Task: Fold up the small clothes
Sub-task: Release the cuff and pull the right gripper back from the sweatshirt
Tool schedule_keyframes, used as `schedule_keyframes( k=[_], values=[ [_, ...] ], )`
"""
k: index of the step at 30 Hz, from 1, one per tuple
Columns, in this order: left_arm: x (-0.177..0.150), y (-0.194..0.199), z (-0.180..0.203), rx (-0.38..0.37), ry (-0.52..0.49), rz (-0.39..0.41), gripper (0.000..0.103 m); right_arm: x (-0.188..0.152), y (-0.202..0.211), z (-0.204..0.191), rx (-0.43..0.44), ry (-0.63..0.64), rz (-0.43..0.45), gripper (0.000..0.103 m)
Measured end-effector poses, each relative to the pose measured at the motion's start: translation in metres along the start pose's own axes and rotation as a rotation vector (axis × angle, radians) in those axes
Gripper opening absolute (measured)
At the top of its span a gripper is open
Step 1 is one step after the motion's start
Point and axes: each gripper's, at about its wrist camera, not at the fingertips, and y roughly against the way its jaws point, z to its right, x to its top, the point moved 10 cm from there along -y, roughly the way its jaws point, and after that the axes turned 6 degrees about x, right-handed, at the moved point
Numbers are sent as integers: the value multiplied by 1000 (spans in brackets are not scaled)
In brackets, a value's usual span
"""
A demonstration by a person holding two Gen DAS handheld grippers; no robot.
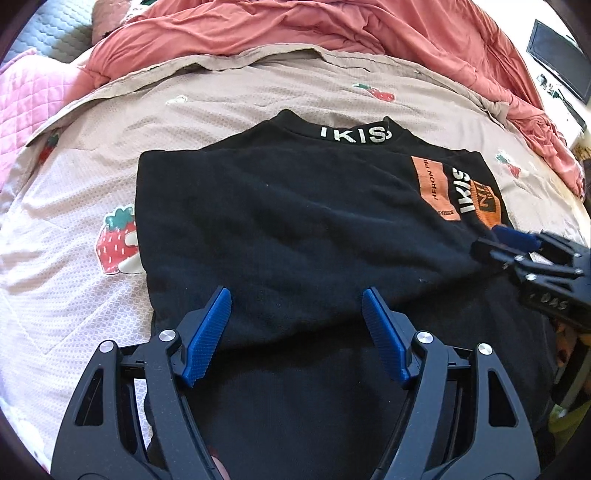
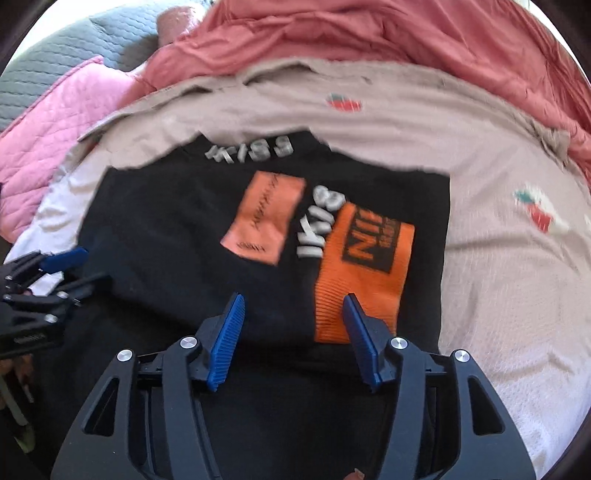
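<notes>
A: Start at the tools. How do they stand?

B: The left gripper (image 1: 296, 295) is spread wide, its blue pads (image 1: 384, 339) apart with nothing between them, poised over the near part of the black sweatshirt (image 1: 280, 221). The right gripper (image 2: 293, 301) is spread too, empty, over the near edge by the orange patch (image 2: 364, 273).

A: And the garment itself?

B: It lies flat on the strawberry-print bedspread (image 1: 74, 192), collar away from the person, white lettering on the neckband (image 1: 354, 134). Both sides look already turned in, so it reads as a tidy rectangle. A rumpled red quilt (image 1: 295, 26) is heaped beyond it, well apart.

A: How will it handle?

B: I'd judge it soft and limp, a thick knit, light but bulky where layers stack. It won't hold a shape, so a single pinch would let the rest sag and undo the side folds.

A: Where to take hold, then?

B: The near hem, I think, one gripper toward each corner, biting through all layers at once. Lifted evenly and carried toward the collar, it should halve cleanly. The textured pads ought to grip knit well; the risk is catching the bedspread underneath, since both are soft and lie touching.

A: Anything unclear?

B: The right view is blurred, so the exact hem edge there is hard to place.
</notes>
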Motion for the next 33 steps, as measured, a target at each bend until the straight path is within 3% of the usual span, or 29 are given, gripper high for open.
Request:
schedule_keyframes(
  k=[7, 10, 11, 12, 13, 17, 21, 33],
  values=[
    [4, 7, -3, -22, 36, 4, 67, 3, 7, 0, 25, -26, 31, 58],
    [6, 13, -4, -29, 51, 11, 72, 8, 16, 1, 17, -25, 54, 59],
    [7, 15, -5, -27, 53, 14, 73, 11, 19, 1, 17, -24, 64, 64],
    [7, 18, -6, -22, 55, 17, 76, 12, 22, 1, 15, -26, 72, 78],
    [8, 20, -8, -15, 59, 21, 79, 15, 27, 2, 12, -32, 89, 85],
    [11, 31, -13, -14, 82, 35, 94, 23, 39, 0, 21, -36, 123, 85],
    [15, 43, -16, 20, 71, 62, 94, 27, 49, -1, 9, -26, 145, 93],
    [23, 77, -23, 46, 82, 119, 94, 35, 80, -7, 12, -24, 210, 96]
  ],
)
